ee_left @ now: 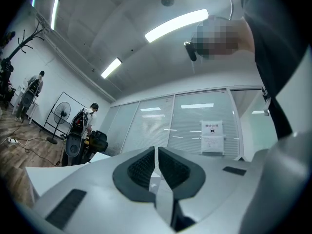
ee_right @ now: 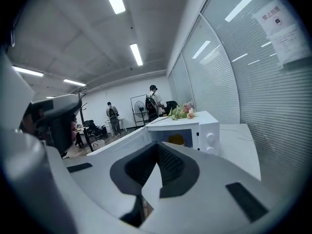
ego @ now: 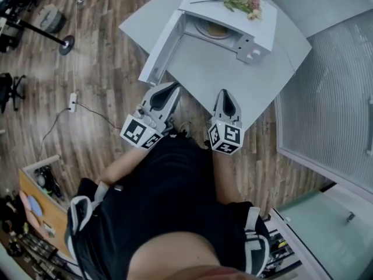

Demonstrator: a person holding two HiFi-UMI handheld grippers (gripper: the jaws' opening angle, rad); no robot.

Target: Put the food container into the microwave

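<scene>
The white microwave stands on the white table with its door swung open to the left. A yellowish food container sits inside the cavity; in the right gripper view the container shows through the opening of the microwave. My left gripper and right gripper hang side by side at the table's near edge, close to my body, well short of the microwave. The left gripper is shut and empty, aimed at a glass wall. The right gripper is shut and empty, aimed toward the microwave.
A spray of flowers lies on top of the microwave. A glass partition with blinds runs along the right. Cables and a power strip lie on the wooden floor at left. A wooden cabinet stands at lower left. People stand far off.
</scene>
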